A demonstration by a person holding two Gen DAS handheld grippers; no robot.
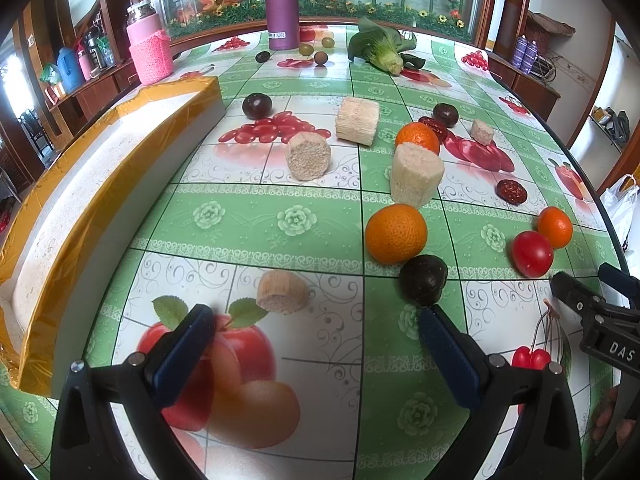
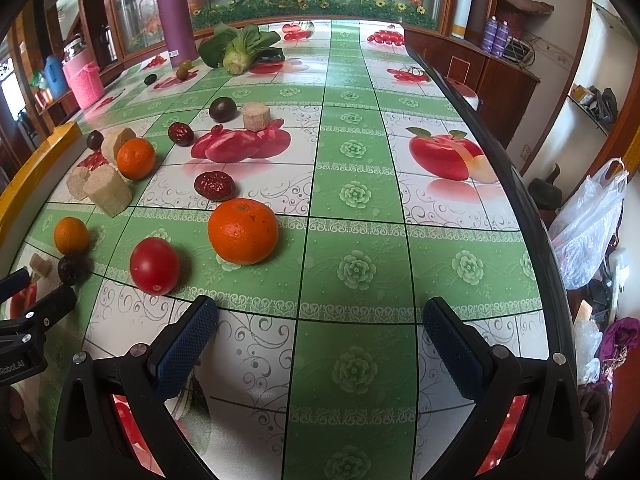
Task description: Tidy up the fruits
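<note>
Both held low over a long table (image 2: 356, 152) under a green-and-white fruit-print cloth. Left gripper (image 1: 320, 328): blue-padded jaws spread wide, nothing between them, poised just short of a small cut sugarcane piece (image 1: 282, 292) and a dark plum (image 1: 424, 280). Right gripper (image 2: 320, 320): jaws likewise wide apart and empty, with a red tomato (image 2: 155, 266) just beyond the left finger and a large orange (image 2: 243, 230) slightly farther. Scattered across the middle of the cloth: another orange (image 1: 396, 233) touching the dark plum, an upright sugarcane chunk (image 1: 416, 176) right behind it, a third orange (image 1: 417, 138) farther back, two more cane chunks (image 1: 309, 156) (image 1: 357, 120), a small cane piece (image 1: 482, 131) to the right, wrinkled red dates (image 1: 511, 191) (image 1: 436, 127), and two more dark plums (image 1: 257, 105) (image 1: 445, 114). Along the left edge, a long white tray (image 1: 80, 184) with yellow-taped rim, empty. At the far end: a purple flask (image 1: 281, 4), a jar in a pink knitted sleeve (image 1: 150, 46), a head of bok choy (image 1: 384, 50), and a few small round fruits (image 1: 320, 57) near the flask. Off the table's right side, a plastic bag (image 2: 588, 220).
</note>
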